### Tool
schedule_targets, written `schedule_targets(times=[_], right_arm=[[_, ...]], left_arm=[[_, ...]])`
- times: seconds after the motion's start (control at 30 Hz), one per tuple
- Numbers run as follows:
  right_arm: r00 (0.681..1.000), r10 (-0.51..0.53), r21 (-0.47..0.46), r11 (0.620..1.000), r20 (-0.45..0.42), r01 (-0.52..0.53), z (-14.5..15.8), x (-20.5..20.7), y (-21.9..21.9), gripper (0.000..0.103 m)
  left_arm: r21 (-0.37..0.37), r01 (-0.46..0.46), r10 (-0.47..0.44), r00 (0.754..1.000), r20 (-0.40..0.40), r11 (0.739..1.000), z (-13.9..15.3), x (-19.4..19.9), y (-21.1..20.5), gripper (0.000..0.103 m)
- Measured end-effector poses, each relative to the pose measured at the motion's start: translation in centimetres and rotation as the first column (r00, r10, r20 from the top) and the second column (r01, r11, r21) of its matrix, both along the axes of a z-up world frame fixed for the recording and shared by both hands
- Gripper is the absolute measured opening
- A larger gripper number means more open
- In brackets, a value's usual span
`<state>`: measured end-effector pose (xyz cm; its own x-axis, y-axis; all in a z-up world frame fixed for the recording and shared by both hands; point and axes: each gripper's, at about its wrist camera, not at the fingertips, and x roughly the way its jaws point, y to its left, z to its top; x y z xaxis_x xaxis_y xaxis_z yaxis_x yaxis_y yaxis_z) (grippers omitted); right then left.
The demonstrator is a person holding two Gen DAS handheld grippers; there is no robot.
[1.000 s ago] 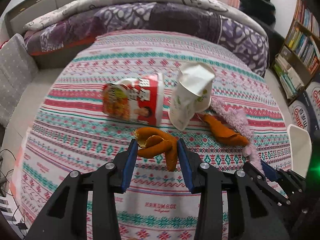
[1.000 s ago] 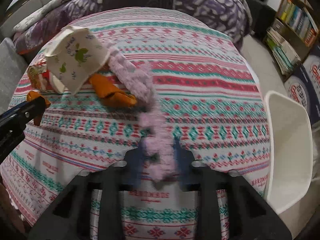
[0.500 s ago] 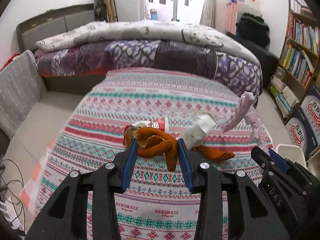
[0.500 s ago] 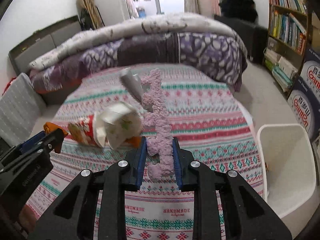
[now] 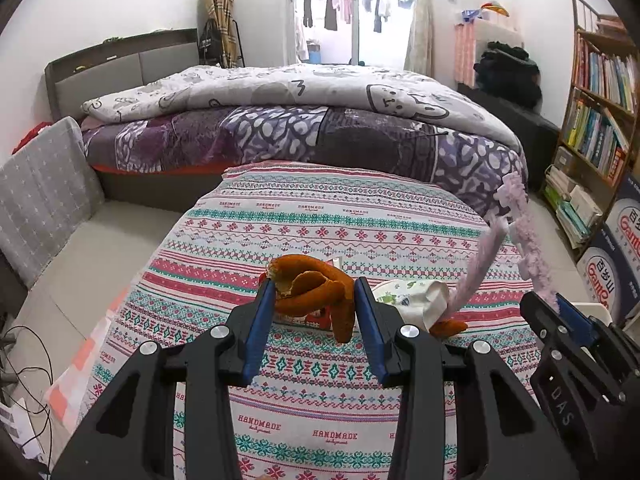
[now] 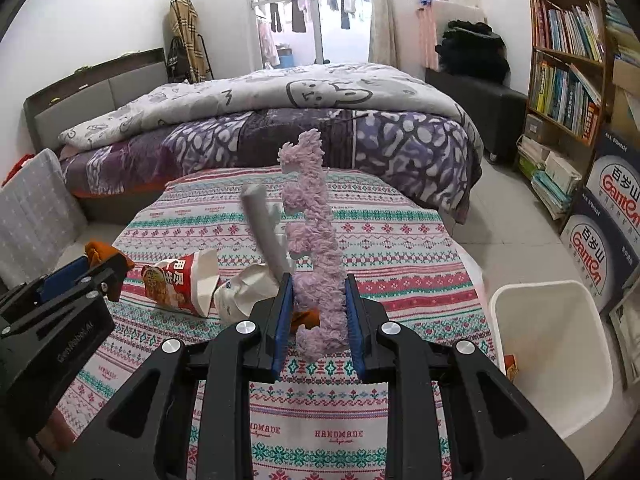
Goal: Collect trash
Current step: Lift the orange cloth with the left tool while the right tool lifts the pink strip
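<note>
My left gripper (image 5: 315, 298) is shut on an orange peel (image 5: 316, 288) and holds it above the patterned tablecloth (image 5: 320, 216). My right gripper (image 6: 316, 300) is shut on a fuzzy pink strip (image 6: 314, 232), which stands up from the jaws; it also shows in the left wrist view (image 5: 524, 228). A red and white snack carton (image 6: 176, 284) and a crumpled white paper cup (image 6: 244, 294) lie on the table. A second orange peel (image 5: 448, 326) lies by the cup. A white trash bin (image 6: 552, 344) stands on the floor at the right.
A bed with a purple quilt (image 5: 304, 136) stands behind the table. A bookshelf (image 6: 568, 60) and stacked boxes (image 6: 600, 220) line the right wall. A grey cushion (image 5: 40, 192) leans at the left. Cables (image 5: 24, 360) lie on the floor at the left.
Both grippers have lifted up off the table with their loads, the peel and the pink strip. The views now look across the room instead of down at the cloth.
</note>
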<state>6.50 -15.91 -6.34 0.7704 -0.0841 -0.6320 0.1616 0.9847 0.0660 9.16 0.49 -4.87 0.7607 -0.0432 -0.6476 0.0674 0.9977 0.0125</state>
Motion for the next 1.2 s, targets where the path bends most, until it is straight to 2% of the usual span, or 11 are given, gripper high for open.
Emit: schedule_targets(times=[0.5, 1.2], right_arm=[[0.999, -0.032, 0.010, 0.999, 0.029, 0.031, 0.8, -1.1, -1.1, 0.024], [0.993, -0.104, 0.012, 0.995, 0.055, 0.103, 2.3, -3.4, -4.7, 0.024]], left_arm=[[0.003, 0.011, -0.011, 1.000, 0.015, 1.000, 0.9, -0.9, -0.9, 0.041], [0.027, 0.089, -0.090, 0.995, 0.045, 0.996, 2.2, -2.3, -5.5, 0.041]])
